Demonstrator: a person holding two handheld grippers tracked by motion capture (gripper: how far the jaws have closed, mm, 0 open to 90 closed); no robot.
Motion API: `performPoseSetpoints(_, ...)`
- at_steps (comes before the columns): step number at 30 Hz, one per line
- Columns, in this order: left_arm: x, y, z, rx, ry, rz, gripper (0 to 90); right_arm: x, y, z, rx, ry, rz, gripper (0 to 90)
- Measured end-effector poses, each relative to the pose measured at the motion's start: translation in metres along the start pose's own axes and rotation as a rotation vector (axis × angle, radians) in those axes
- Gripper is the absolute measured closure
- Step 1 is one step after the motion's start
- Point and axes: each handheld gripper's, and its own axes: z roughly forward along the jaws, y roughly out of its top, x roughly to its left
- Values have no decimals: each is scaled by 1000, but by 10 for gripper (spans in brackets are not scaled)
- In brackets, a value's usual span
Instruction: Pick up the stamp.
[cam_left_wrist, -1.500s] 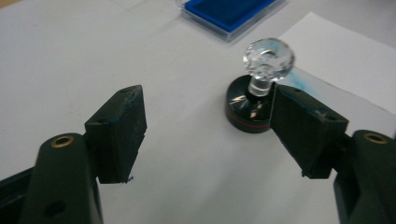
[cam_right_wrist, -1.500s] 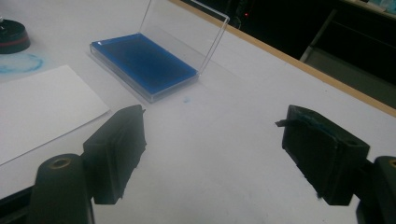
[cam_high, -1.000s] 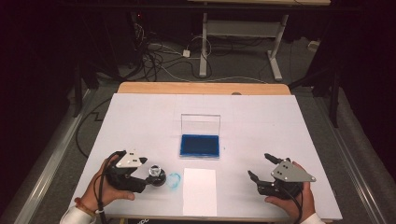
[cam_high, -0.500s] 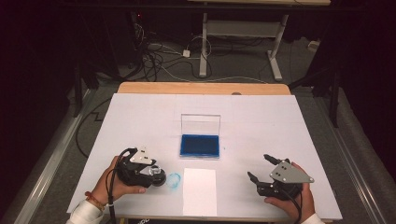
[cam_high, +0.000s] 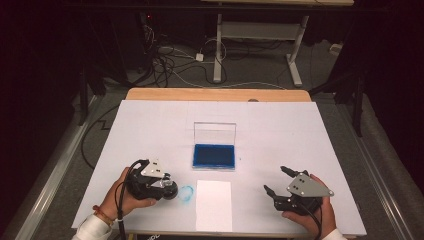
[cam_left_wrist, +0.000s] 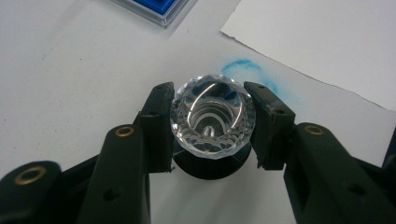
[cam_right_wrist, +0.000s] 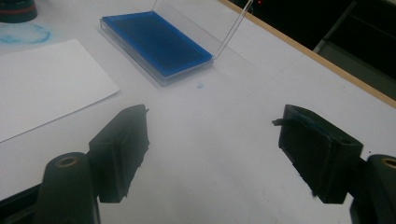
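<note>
Gripping the stamp by its faceted clear knob, slip risk first.

Left gripper (cam_left_wrist: 210, 126) has just been closing and its jaws now clamp the crystal-topped stamp (cam_left_wrist: 211, 116), standing on the table (cam_high: 150, 125) beside a blue ink ring (cam_high: 186, 193). Hard glossy facets could let it twist or pop out on lifting. Next out, the paper sheet (cam_high: 214, 205) lies loose and could drag under the stamp. Right gripper (cam_right_wrist: 212, 149) hangs unclenched, jaws easing in, nothing between them. Farthest, the open ink pad (cam_high: 214, 156): an off-square dab could smear or nudge its upright lid.
</note>
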Motion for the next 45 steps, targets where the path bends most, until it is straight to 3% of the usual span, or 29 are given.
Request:
performPoseSetpoints(9,-2,-2,0,-19,14,12,545,0,0,-1,0,2,-1,255)
performPoseSetpoints(11,-3,-3,-1,-35,43,8,545,0,0,-1,-1,5,-1,255)
performPoseSetpoints(14,-2,-3,-2,-47,26,9,545,-1,-1,-1,-5,3,4,255)
performPoseSetpoints(19,-1,-4,-8,-57,44,15,545,-2,0,-1,-10,5,7,253)
performPoseSetpoints(45,12,-4,-25,-158,90,-22,545,-8,1,0,-26,-15,-1,240)
